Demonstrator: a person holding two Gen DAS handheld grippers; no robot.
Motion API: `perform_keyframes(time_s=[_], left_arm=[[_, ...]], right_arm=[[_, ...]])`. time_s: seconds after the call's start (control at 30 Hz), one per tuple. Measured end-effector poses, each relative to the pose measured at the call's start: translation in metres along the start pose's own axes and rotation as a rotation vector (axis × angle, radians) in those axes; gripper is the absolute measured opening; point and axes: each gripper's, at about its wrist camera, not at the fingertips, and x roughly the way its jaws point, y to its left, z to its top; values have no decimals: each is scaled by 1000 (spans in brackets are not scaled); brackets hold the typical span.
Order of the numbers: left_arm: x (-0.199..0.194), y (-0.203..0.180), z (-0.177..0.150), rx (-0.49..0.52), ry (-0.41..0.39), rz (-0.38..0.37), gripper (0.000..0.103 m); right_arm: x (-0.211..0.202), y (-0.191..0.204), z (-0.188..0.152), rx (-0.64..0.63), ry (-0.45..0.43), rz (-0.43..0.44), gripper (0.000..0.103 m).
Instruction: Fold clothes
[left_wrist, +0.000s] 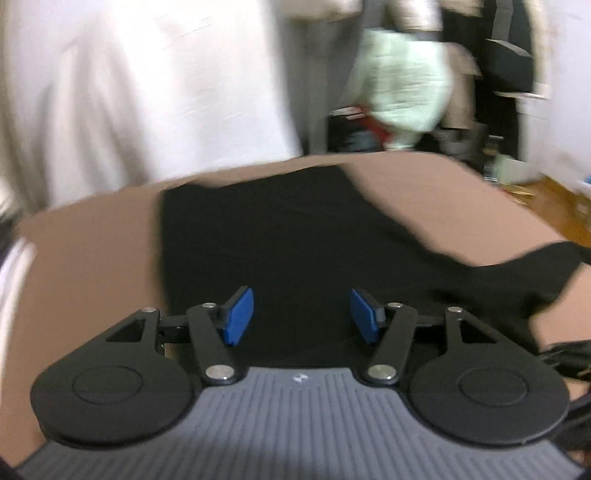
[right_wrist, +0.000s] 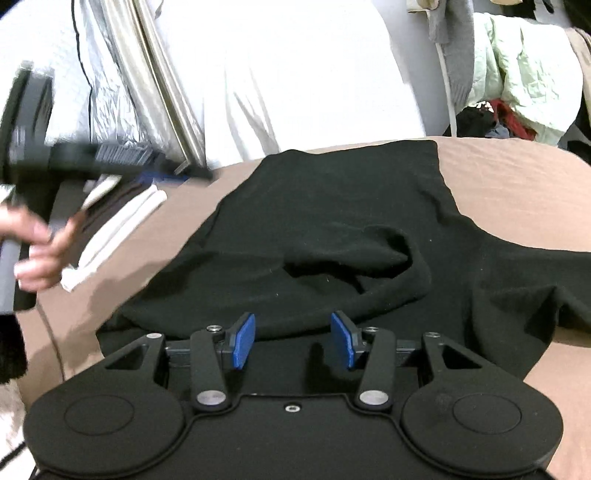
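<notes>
Left wrist view is smeared with blur, yet the left gripper (left_wrist: 302, 317) is seen spread, its blue pads (left_wrist: 238, 316) apart with nothing pinched between them. Below it a black garment (left_wrist: 280, 236) is laid flat on the tan bed cover (left_wrist: 85, 258), with one sleeve (left_wrist: 535, 269) trailed out to the right. In the right wrist view the right gripper (right_wrist: 293, 339) is likewise held spread and empty over the near hem, and a loose fold (right_wrist: 369, 258) is seen bunched in the middle of the cloth.

Several risks can be judged from here. If a pad is closed on the bunched fold, two layers may be caught together and the crease dragged askew. If the sleeve is left splayed, an uneven bundle is likely. A grab made while the left hand is swinging may miss the edge altogether.

Around the work, a folded white cloth (right_wrist: 114, 236) is lain at the bed's left edge, just beside the person's hand (right_wrist: 40, 251). White bedding (right_wrist: 295, 81) is heaped behind, and a pale green garment (right_wrist: 524, 74) is hung at far right. Nothing is set upon the black garment itself.
</notes>
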Motion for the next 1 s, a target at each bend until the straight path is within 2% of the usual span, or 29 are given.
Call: perform_keyframes(time_s=[0.07, 0.13, 0.27, 0.33, 0.43, 0.53, 0.6, 0.63, 0.67, 0.7, 0.73, 0.77, 0.8, 0.9, 0.93, 1.0], left_arm=[[0, 32, -16, -83, 56, 43, 58], [1, 55, -37, -143, 129, 66, 58], [3, 79, -66, -189, 239, 134, 58], [4, 82, -73, -201, 259, 101, 58], [8, 75, -75, -162, 269, 76, 66], [22, 66, -72, -132, 257, 56, 73], [34, 64, -76, -137, 264, 44, 75], [40, 63, -77, -143, 268, 42, 75], [45, 63, -78, -149, 272, 40, 75], [48, 63, -79, -153, 273, 37, 73], [48, 62, -81, -144, 269, 32, 65], [46, 59, -83, -118, 274, 24, 25], [43, 57, -83, -97, 276, 25, 8], [32, 48, -79, -50, 272, 73, 7], [29, 45, -79, -24, 270, 104, 7], [26, 41, -82, 17, 276, 141, 8]], right_arm=[[0, -3, 2, 7, 0, 7, 53], [-3, -7, 4, -1, -13, -32, 54], [-8, -20, 15, -22, -42, -122, 57], [-2, -24, 23, -64, -30, -156, 63], [22, -28, 37, -140, 3, -225, 69], [52, -42, 52, -110, 51, -229, 80], [68, -52, 56, -85, 76, -208, 79], [76, -57, 59, -73, 88, -198, 68], [83, -62, 61, -60, 97, -184, 34], [82, -63, 62, -42, 82, -149, 17], [77, -63, 64, -25, 53, -140, 11], [67, -59, 64, -28, -4, -153, 10], [57, -56, 64, -31, -59, -166, 10], [15, -52, 52, 33, -170, -253, 10], [3, -55, 43, 89, -179, -273, 10], [-10, -64, 24, 179, -142, -322, 10]])
